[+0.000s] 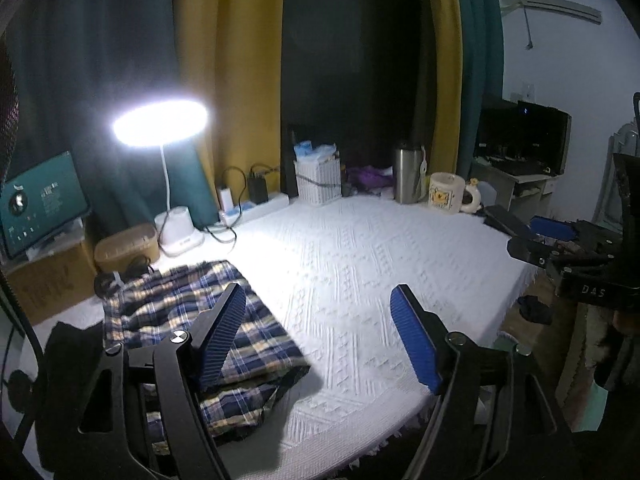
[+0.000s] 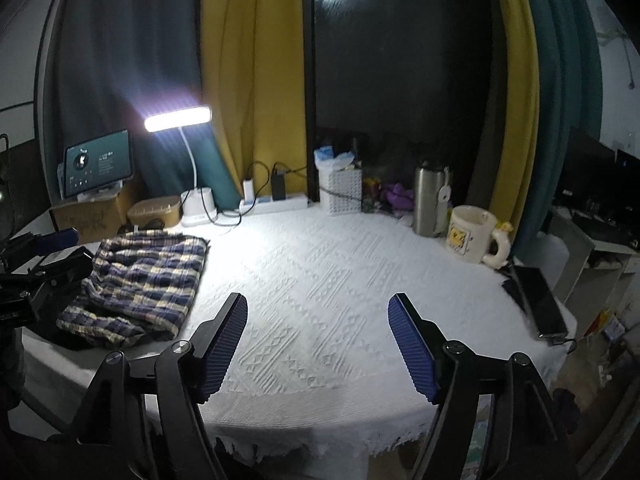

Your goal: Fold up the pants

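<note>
Both grippers, left (image 1: 318, 334) and right (image 2: 318, 342), hang wide open with nothing in them, so I'd say the folding's done. Plaid pants (image 2: 140, 284) sit bundled at ten o'clock on the white bedspread (image 2: 340, 280), near the lamp (image 2: 178, 118).

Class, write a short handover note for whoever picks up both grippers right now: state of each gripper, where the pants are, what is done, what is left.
Left gripper: open, nothing between its fingers, above the near left part of the table.
Right gripper: open, empty, above the bare white tablecloth.
Pants: plaid, lying in a folded bundle at the left side of the table, in front of the lamp. Neither gripper touches them.
Done: the pants look folded over and set down.
Left: check that the edges are neat; the near edge looks a bit loose, so one tidy-up fold may be needed.
</note>
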A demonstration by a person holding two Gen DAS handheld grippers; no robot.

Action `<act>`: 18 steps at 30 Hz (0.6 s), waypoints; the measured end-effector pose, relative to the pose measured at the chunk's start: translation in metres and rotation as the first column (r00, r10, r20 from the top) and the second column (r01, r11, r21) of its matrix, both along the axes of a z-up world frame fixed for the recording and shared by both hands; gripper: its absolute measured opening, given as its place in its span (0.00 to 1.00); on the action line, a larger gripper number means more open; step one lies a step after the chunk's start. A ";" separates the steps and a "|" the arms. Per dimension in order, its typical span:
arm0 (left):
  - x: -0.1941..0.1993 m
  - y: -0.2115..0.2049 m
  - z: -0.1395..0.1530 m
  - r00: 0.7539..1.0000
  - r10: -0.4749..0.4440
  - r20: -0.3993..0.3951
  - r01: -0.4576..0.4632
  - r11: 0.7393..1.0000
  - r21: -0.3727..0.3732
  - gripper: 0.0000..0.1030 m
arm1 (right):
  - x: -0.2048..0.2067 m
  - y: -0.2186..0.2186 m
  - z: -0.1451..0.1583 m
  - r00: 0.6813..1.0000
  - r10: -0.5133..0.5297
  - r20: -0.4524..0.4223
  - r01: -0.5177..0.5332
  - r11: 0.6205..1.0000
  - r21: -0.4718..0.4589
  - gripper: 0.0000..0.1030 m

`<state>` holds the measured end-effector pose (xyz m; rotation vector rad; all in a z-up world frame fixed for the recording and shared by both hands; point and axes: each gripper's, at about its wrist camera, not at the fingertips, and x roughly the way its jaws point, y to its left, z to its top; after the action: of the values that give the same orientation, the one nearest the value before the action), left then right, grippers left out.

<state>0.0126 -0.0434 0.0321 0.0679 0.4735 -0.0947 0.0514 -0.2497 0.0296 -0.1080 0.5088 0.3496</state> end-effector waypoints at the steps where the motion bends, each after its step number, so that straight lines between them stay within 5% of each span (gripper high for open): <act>1: -0.003 -0.002 0.004 1.000 -0.003 0.015 0.003 1.000 0.002 0.77 | -0.002 -0.002 0.003 1.000 -0.002 0.010 0.002 1.000 0.002 0.74; 18: -0.034 -0.002 0.044 0.982 0.000 0.191 0.003 1.000 -0.017 0.94 | -0.036 -0.008 0.060 0.985 -0.019 0.170 0.019 1.000 -0.001 0.85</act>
<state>-0.0209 -0.0452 0.0759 0.0596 0.2806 -0.0925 0.0155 -0.2581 0.0900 -0.1340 0.3412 0.3177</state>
